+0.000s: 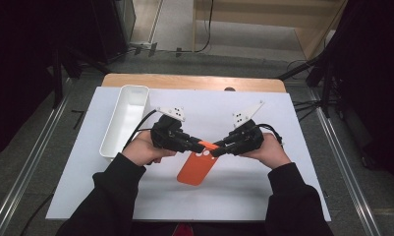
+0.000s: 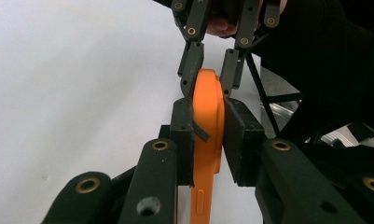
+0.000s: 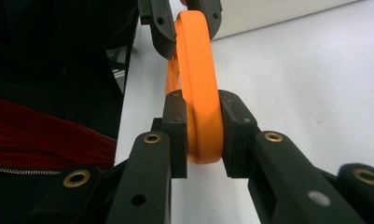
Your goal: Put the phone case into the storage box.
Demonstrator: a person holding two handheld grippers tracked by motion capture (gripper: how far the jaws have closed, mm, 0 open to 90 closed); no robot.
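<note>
A: Where is the orange phone case (image 1: 197, 167)?
B: Above the white desk (image 1: 263, 182), near its middle, right of the white bin (image 1: 127, 120); the left gripper (image 1: 200, 143) and right gripper (image 1: 216, 149) each pinch its upper end.
A: What would serve?
B: Probably equal pressure from both; uneven pulls could twist it.

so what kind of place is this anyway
Probably a lab or studio set up for recording handling tasks, not a home. A white-topped table stands between dark curtains with metal floor rails beside it, and a person works an orange phone case with cabled hand-held grippers.
</note>
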